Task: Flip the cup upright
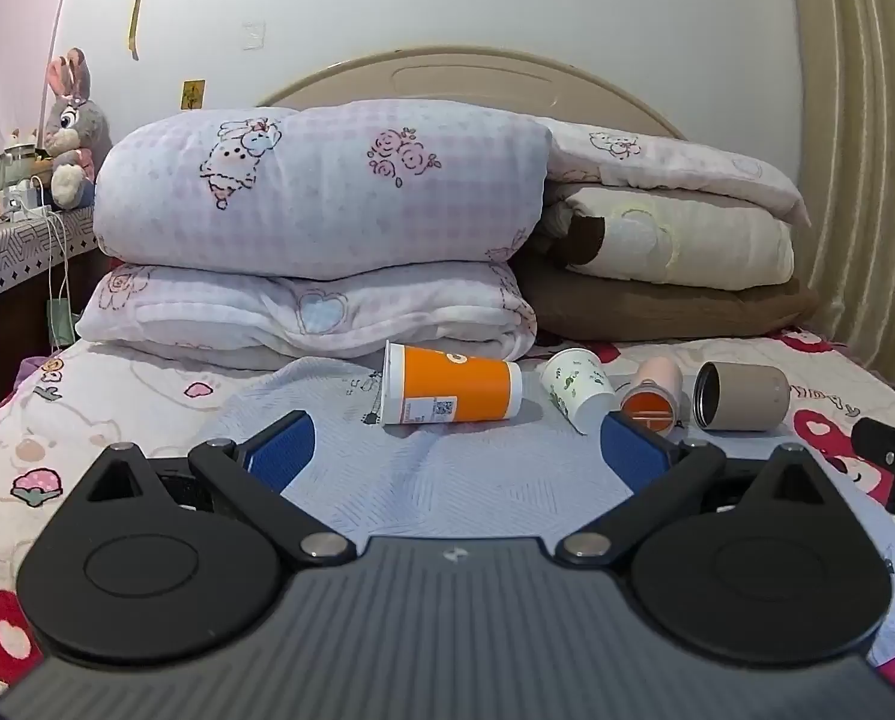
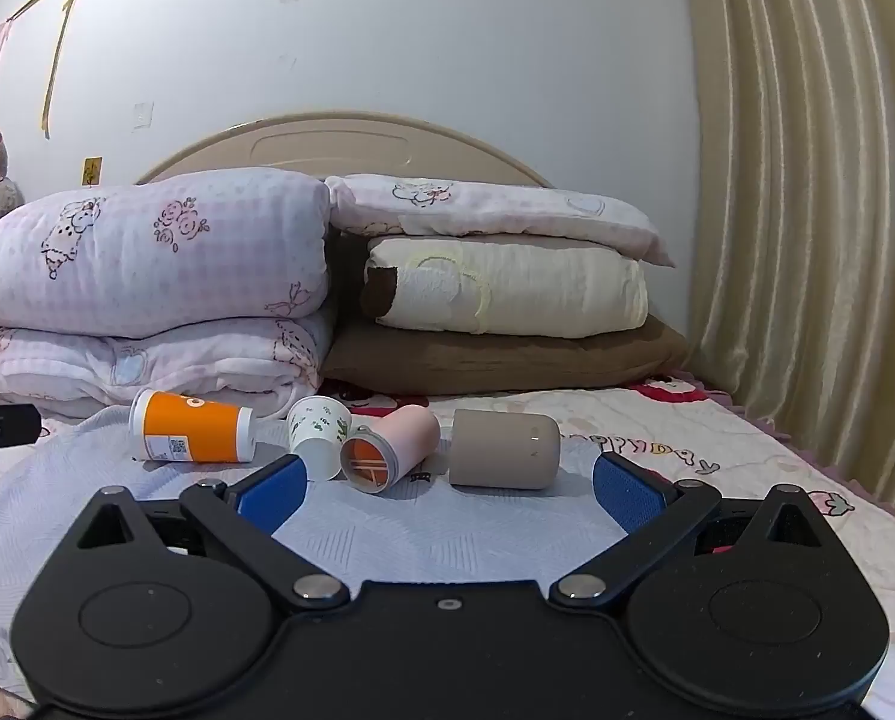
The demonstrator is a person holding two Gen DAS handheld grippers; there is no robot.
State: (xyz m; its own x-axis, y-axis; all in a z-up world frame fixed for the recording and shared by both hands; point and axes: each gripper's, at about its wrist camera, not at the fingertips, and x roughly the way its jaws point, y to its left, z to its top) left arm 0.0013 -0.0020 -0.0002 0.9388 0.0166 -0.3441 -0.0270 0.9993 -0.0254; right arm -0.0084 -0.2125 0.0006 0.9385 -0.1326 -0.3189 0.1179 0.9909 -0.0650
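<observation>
We see four cups lying on their sides in a row across a pale blue cloth [image 1: 459, 480] spread on the bed [image 1: 117, 414], just in front of the stacked folded quilts [image 1: 321, 204] near the headboard end.

From the left side of the row: an orange-and-white paper cup [image 1: 454, 384] [image 2: 192, 427], its mouth facing the bed's left edge; a small white paper cup with green leaf print [image 1: 576, 387] [image 2: 320, 435], tilted with its base toward us; a pink cup [image 1: 654, 393] [image 2: 390, 447] showing an orange interior at the near end; and a taupe cylindrical cup [image 1: 741, 396] [image 2: 504, 449], its dark mouth toward the pink one.

Our left gripper [image 1: 459, 450] is released, its blue pads spread wide with nothing between them. It sits low over the cloth, and the orange cup lies just ahead, roughly centred between the fingers but apart from them. The leaf-print and pink cups lie near the right-hand finger [image 1: 633, 450].

Our right gripper [image 2: 447, 480] is likewise released and empty. The pink and taupe cups lie just ahead of its gap; the leaf-print cup lies just beyond its left-hand finger [image 2: 270, 483]. No cup is touched by either gripper.
</observation>
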